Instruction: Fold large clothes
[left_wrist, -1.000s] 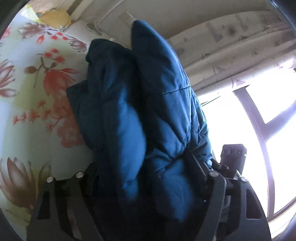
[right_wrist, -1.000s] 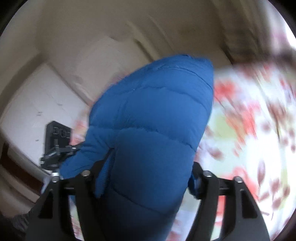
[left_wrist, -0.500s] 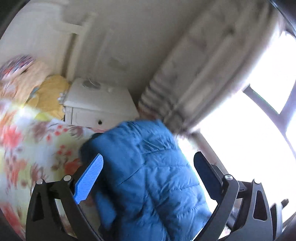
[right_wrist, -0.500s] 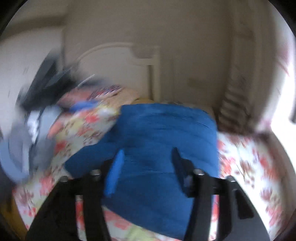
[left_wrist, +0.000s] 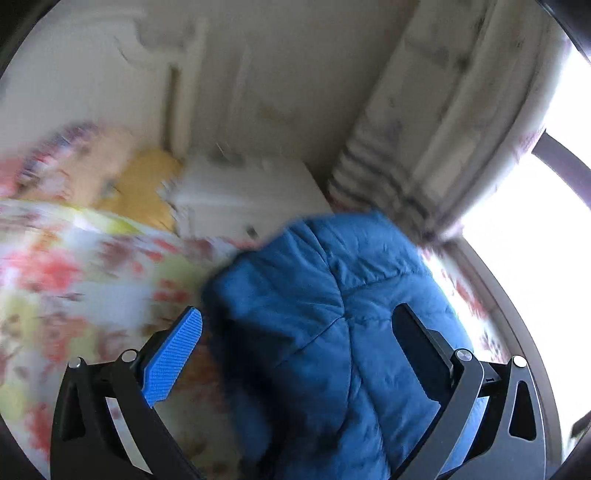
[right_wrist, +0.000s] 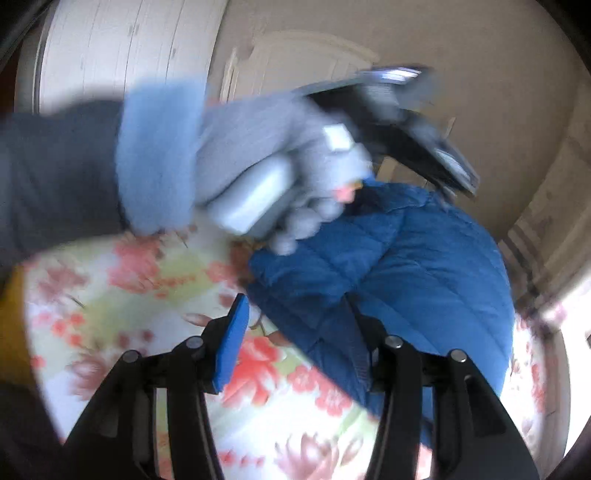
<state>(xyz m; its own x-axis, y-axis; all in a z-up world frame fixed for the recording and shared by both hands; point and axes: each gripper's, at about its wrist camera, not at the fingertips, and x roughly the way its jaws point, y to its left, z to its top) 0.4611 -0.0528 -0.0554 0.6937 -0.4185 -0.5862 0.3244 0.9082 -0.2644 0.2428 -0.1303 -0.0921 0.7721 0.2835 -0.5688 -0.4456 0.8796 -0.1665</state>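
Floral bedding lies under your left hand-held gripper (left_wrist: 295, 339), whose jaws, clamped on the jacket (left_wrist: 332, 314) a second ago, now gape clear above it, and your right hand-held gripper (right_wrist: 295, 332) is reopening empty beside it: the fold is released on the bed (right_wrist: 110, 295).

A white nightstand (left_wrist: 243, 195) stands against the beige wall (left_wrist: 288, 66), beside pale curtains (left_wrist: 436, 122) and a bright window (left_wrist: 535, 229).
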